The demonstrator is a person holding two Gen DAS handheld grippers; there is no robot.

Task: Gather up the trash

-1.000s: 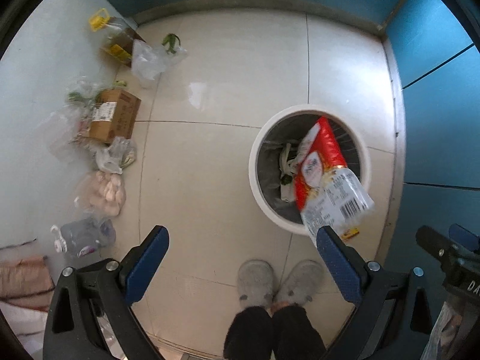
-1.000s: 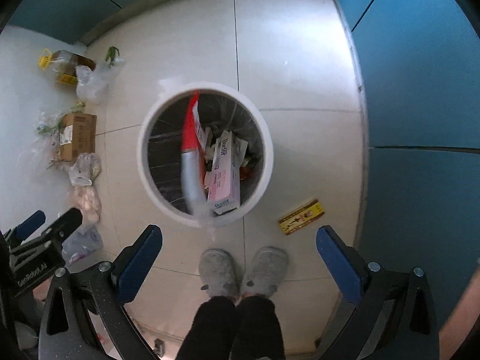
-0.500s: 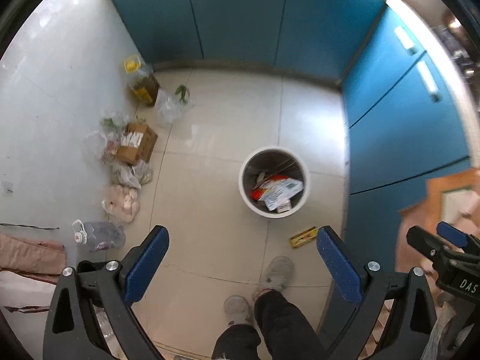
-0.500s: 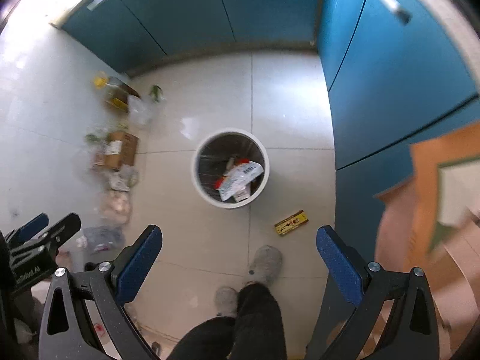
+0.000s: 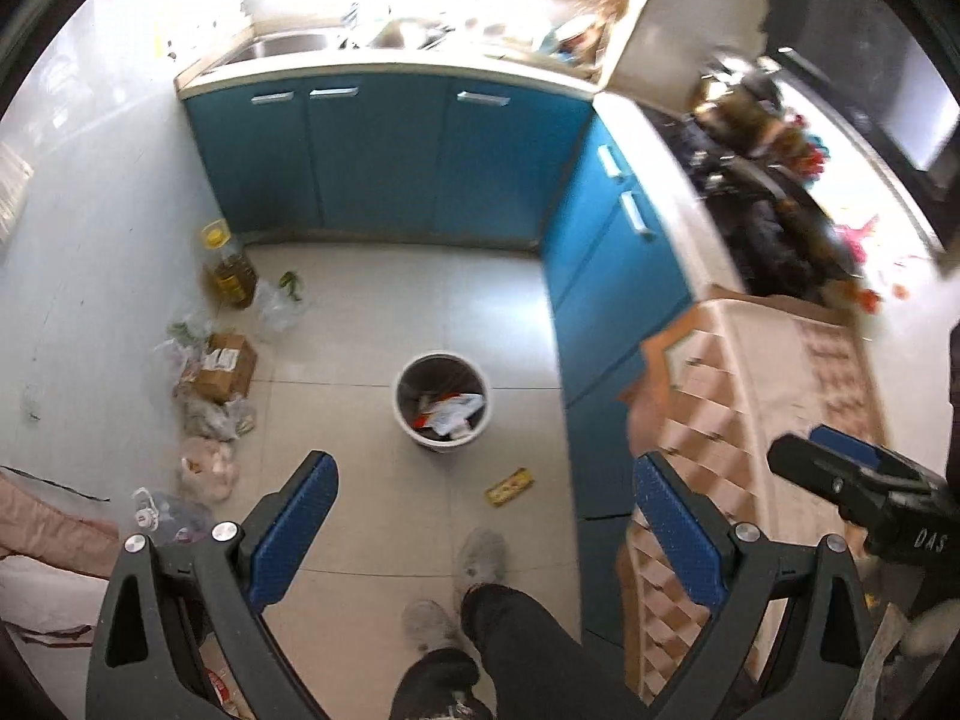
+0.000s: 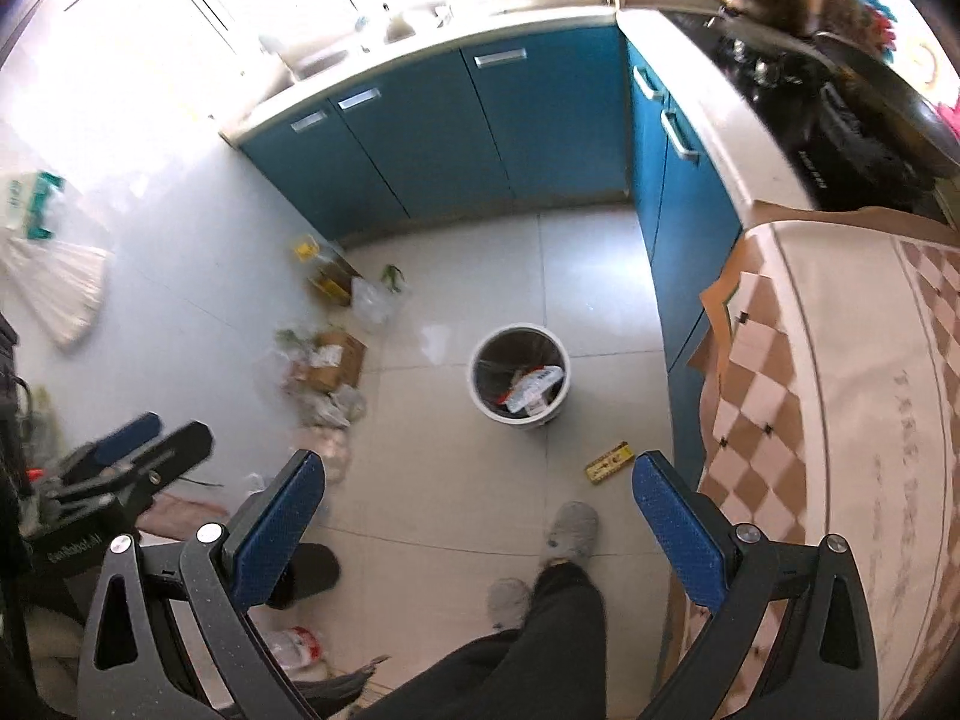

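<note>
Both tools are spread wide and empty: left tool, right tool. The flat yellow wrapper lies on the floor beside the round white trash bin, nearer the right tool, long axis diagonal.

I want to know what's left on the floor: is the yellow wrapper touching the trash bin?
Apart. The right wrist view shows bare floor tile between the yellow wrapper and the trash bin; the left wrist view shows the same gap.
</note>
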